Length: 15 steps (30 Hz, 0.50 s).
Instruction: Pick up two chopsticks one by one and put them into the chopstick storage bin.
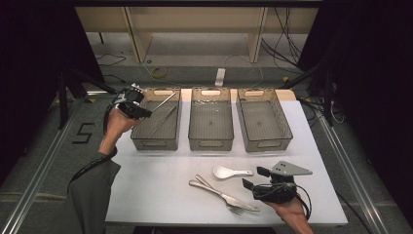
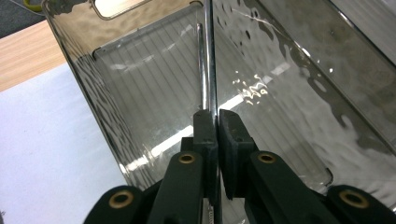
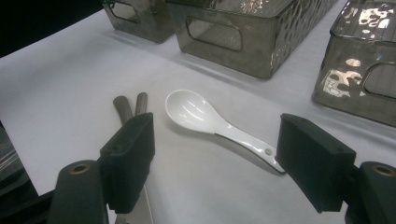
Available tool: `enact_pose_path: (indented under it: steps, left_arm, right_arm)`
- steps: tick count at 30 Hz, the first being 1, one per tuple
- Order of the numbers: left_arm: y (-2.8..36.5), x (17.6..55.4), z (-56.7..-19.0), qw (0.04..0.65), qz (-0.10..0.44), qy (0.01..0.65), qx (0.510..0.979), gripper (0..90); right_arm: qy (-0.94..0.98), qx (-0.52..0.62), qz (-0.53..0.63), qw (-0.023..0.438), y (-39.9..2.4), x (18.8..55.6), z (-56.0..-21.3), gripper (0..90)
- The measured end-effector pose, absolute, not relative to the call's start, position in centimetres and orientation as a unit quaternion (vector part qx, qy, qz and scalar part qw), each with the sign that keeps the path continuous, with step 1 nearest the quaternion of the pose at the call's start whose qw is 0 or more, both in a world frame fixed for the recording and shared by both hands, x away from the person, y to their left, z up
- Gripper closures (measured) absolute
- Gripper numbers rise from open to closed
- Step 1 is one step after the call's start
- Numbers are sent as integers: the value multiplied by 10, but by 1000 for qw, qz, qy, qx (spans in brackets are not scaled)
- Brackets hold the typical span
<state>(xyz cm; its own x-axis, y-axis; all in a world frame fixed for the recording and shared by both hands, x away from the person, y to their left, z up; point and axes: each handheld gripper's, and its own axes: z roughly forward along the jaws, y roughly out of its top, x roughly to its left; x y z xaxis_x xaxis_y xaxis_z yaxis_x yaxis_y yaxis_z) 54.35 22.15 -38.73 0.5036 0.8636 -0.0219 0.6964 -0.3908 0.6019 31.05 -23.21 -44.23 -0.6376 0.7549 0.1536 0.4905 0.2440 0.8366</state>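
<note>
3 see-through bins sit in a row at the far side of the table [image 1: 160, 195]: the left bin [image 1: 141, 141], the middle bin [image 1: 211, 143] and the right bin [image 1: 263, 144]. You hold your left gripper [image 2: 211, 122] over the left bin, near its left wall. Its jaws are pressed together on a thin metal stick [image 2: 208, 56], maybe a chopstick, and the stick points down the length of the bin. Another thin stick [image 1: 163, 122] lies on that bin's floor. So it looks like the sticks go in the left bin, and you hold this one low and along the bin so it can lie flat beside the other.

Your right gripper [image 3: 215, 158] waits at the near right of the table with its jaws spread wide apart and nothing between them. A white spoon [image 3: 205, 119] lies right in front of it, handle toward the gripper, so it looks ready to pick that up. A knife [image 1: 219, 193] and a fork [image 1: 221, 197] lie crossed just left of the spoon.

The middle bin and the right bin look empty. The bins stand close side by side, so go in from the top. The table between the bins and the spoon is bare, which leaves you lots of room. The fork's prongs lie near the table's near edge, so take care there.
</note>
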Motion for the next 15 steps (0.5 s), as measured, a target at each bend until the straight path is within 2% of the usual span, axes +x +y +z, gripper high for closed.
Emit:
enact_pose_path:
  steps: [12,14,15]
  left_arm:
    - [215,552,-399,277,163,486,813,852]
    - [214,553,-400,281,168,491,808,834]
    - [212,553,-401,283,174,488,807,784]
  right_arm:
    - [774,403,469,139,-232,311,-442,288]
    - [775,402,468,138,-232,311,-442,288]
    - [775,402,468,138,-231,311,-442,287]
